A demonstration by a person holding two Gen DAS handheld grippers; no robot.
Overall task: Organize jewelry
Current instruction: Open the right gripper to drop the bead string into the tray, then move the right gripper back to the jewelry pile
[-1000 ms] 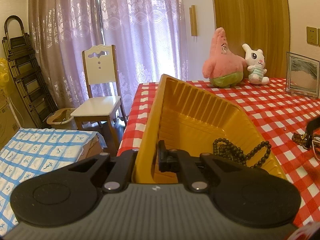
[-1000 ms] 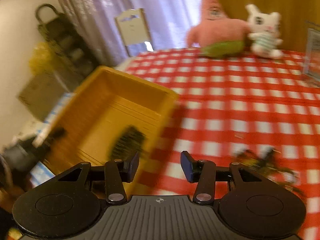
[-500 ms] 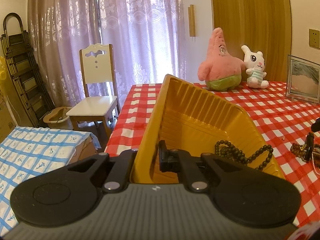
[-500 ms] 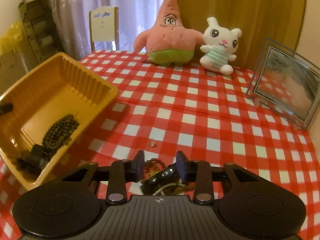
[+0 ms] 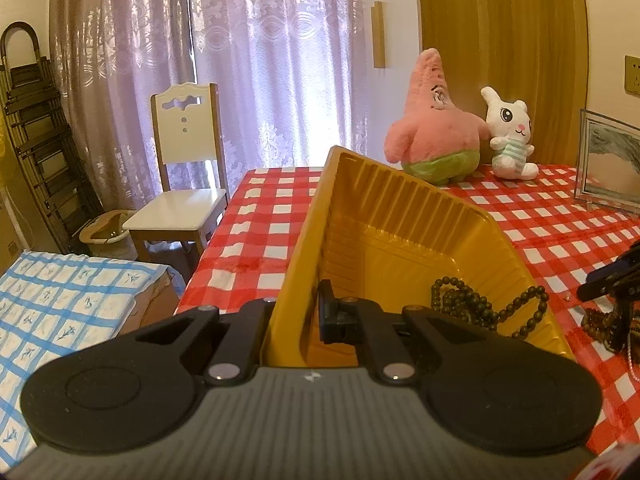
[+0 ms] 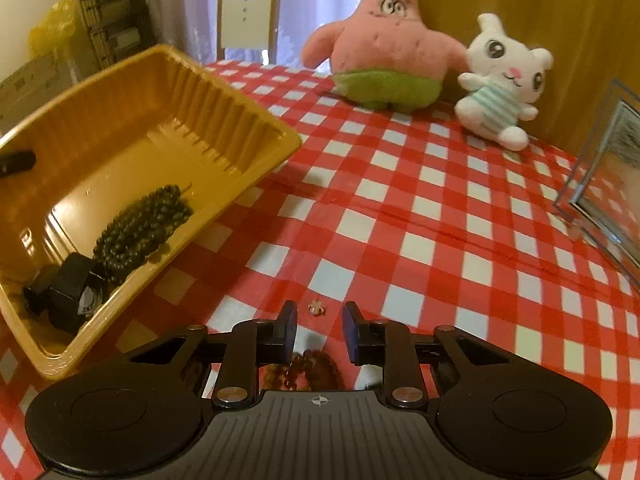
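- Clamping the near-left wall of the yellow tray (image 5: 400, 216), the left gripper (image 5: 298, 316) has one finger outside and one inside the tray; jaws clenched on the wall.
- Tray tilted, left side raised, sitting at the left edge of the table (image 6: 440, 208) with its red-and-white checked cloth.
- Dark bead necklace (image 6: 140, 228) lies heaped on the tray floor toward the near end, beside the inner finger of the left gripper.
- Right gripper (image 6: 319, 332) pointed down at the cloth near the table's front edge, just right of the tray; jaws have just been closing, a gap visible between the pads.
- Brown bead bracelet (image 6: 308, 368) lies on the cloth below and between the right fingers; contact with the pads cannot be told.
- Small earring-like piece (image 6: 316, 309) on the cloth just ahead of the right fingertips, apart from them.
- Pink star plush (image 6: 384, 48) and white rabbit plush (image 6: 500, 80) touching each other at the far edge; glass picture frame (image 6: 608, 184) at the right edge.
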